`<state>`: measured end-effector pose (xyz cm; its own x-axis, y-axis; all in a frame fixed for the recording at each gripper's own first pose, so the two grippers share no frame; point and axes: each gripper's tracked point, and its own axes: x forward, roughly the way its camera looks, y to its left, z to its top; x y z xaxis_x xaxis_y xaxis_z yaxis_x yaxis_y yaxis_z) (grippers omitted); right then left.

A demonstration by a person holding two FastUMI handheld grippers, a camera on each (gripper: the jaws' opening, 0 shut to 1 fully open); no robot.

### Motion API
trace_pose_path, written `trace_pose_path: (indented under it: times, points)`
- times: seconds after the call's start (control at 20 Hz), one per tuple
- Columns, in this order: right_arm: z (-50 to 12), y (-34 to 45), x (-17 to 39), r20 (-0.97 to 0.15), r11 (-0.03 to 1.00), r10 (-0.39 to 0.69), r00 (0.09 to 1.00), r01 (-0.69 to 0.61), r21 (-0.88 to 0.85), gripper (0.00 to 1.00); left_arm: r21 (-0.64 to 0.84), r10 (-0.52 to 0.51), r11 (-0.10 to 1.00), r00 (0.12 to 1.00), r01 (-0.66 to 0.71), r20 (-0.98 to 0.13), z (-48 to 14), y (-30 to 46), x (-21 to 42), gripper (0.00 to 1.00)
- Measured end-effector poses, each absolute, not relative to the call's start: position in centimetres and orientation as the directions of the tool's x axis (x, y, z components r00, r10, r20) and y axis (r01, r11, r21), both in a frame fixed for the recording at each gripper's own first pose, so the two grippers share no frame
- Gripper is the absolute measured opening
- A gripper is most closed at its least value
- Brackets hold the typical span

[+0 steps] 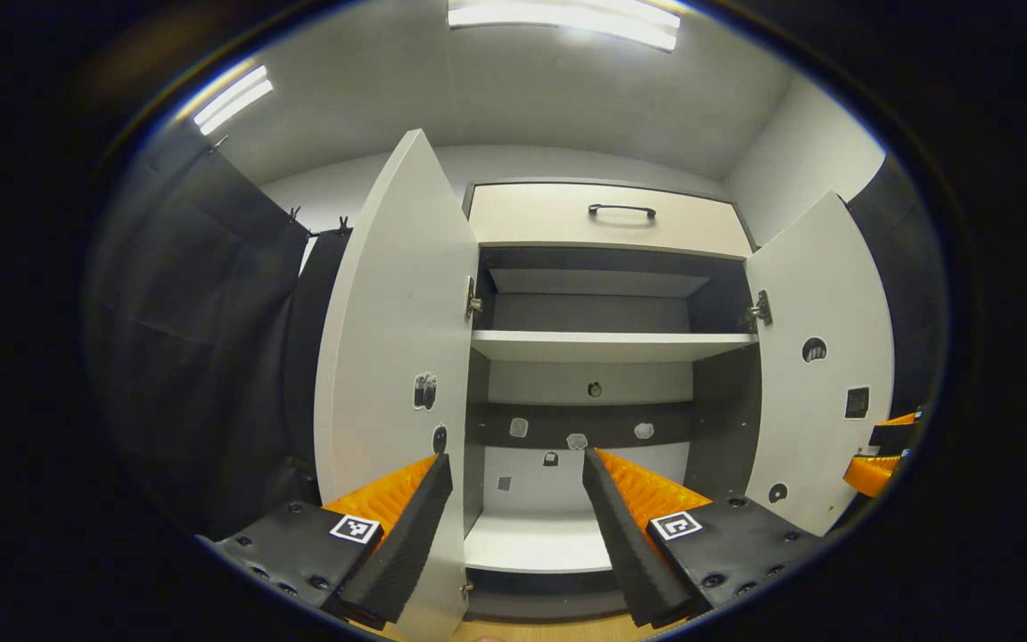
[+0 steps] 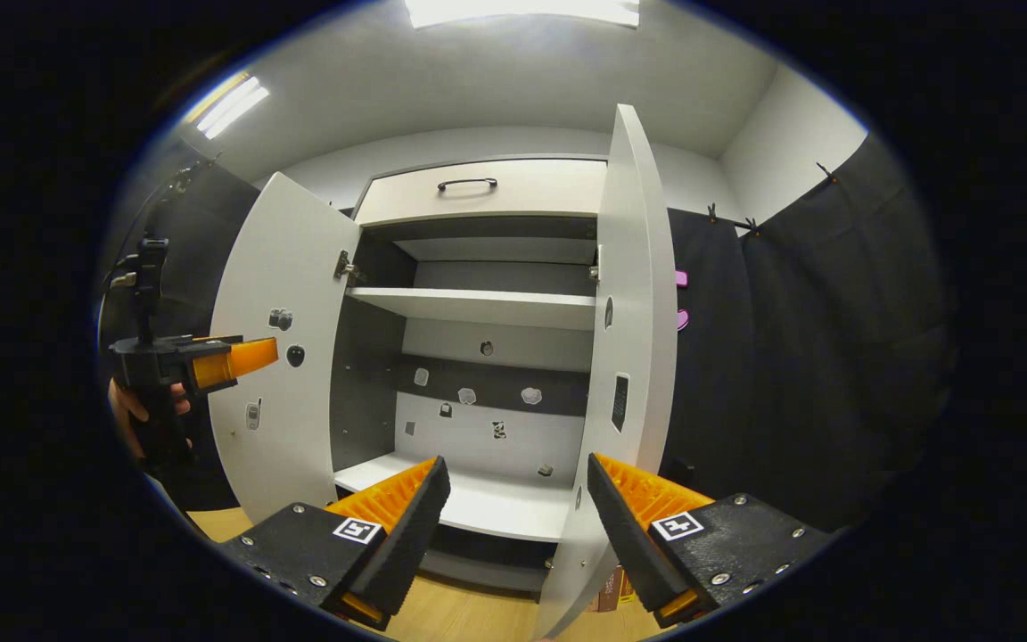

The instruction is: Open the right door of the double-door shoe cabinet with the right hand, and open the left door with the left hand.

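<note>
The shoe cabinet point(image 1: 612, 346) stands with both doors swung wide. In the left gripper view its left door point(image 1: 393, 357) is close on the left and its right door point(image 1: 821, 374) hangs farther off on the right. My left gripper point(image 1: 513, 526) is open, with the left door's free edge showing between its fingers, untouched. In the right gripper view the right door point(image 2: 634, 357) is seen nearly edge-on, and my right gripper point(image 2: 513, 526) is open around its lower edge without pressing on it. The left door point(image 2: 286, 357) stands beyond, with the left gripper point(image 2: 250, 355) in a hand point(image 2: 135, 406) in front of it.
A shut drawer with a dark handle point(image 1: 622, 211) tops the cabinet. Inside are a white shelf point(image 1: 612, 343) and a bottom board point(image 2: 487, 499); small stickers dot the back panel. The right gripper point(image 1: 883, 450) shows at the far right edge. Wooden floor point(image 2: 460, 611) lies below.
</note>
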<state>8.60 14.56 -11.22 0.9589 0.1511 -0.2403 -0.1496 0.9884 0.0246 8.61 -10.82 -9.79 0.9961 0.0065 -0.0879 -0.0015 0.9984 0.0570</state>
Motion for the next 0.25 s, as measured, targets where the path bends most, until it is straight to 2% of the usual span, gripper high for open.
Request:
trace_pose_path:
  times: [0.1,0.25]
  points:
    - [-11.14,14.5,8.53,-0.236,0.989,0.15,0.96,-0.149,0.019,0.97,0.049,0.008,0.999,0.997,-0.004,-0.083,-9.76,-10.69,8.64,0.96]
    - [-11.23,14.49,8.45,-0.24,0.989,0.15,0.959,-0.149,0.022,0.94,0.051,0.011,0.999,0.997,-0.007,-0.082,-9.75,-10.6,8.71,0.95]
